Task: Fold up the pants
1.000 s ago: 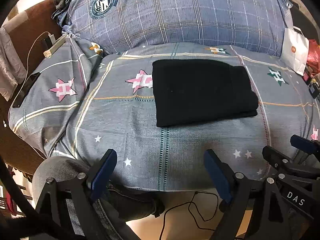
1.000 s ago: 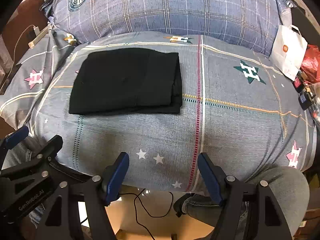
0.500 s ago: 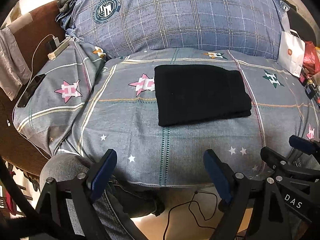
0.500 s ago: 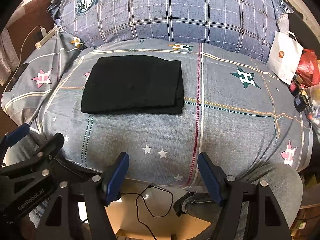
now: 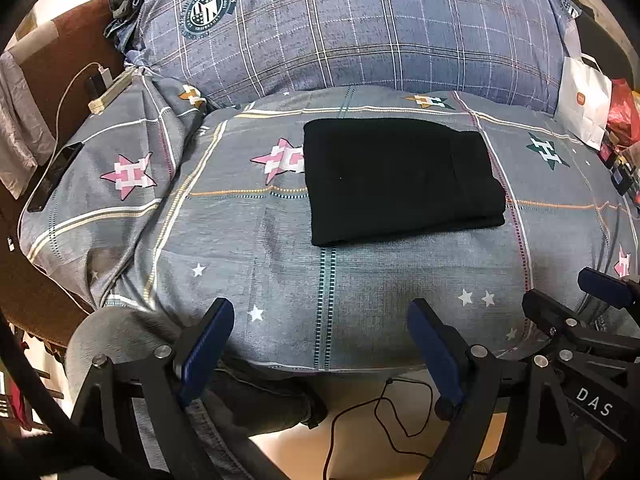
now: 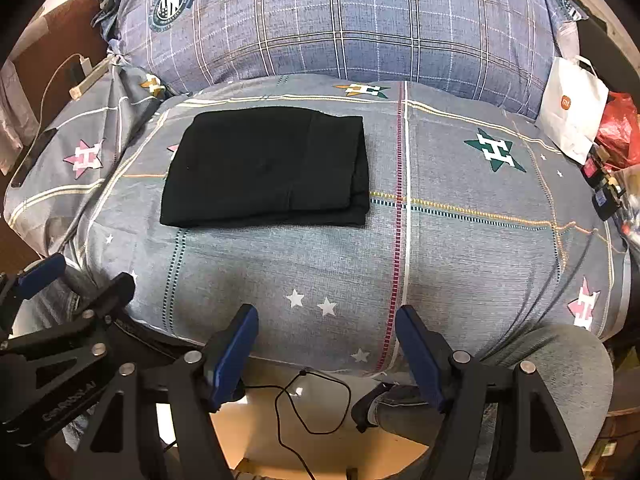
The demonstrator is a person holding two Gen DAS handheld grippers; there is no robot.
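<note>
Black pants (image 5: 400,178) lie folded into a flat, roughly square packet on the bed (image 5: 280,288), near its middle and closer to the pillow than to the front edge. Matte, soft-looking knit cloth, dark enough that little surface detail reads. The right side shows stacked layers with rounded fold edges; the left and near edges run straight. From the right wrist view the same packet (image 6: 268,168) sits up and to the left, its layered edge facing a red stitched line in the sheet.

Bedding: grey-blue woven cotton look, printed with thin plaid lines, small white stars and larger pink and green star badges. It bulges over the front edge.

Large pillow (image 5: 352,28) behind, plump, blue-violet check, round crest at its upper left.

Left gripper (image 5: 320,336): black jointed frame, blue flat pads, jaws spread wide, nothing between them, low over the front edge of the bed, well apart from the pants.

Right gripper (image 6: 326,340): same build, jaws spread, empty, also at the front edge.

White paper bag (image 6: 572,116) with handles stands at the far right, crumpled red plastic beside it. A thin black cable (image 6: 304,400) loops on the pale floor below. Grey denim knees show at the lower corners.
</note>
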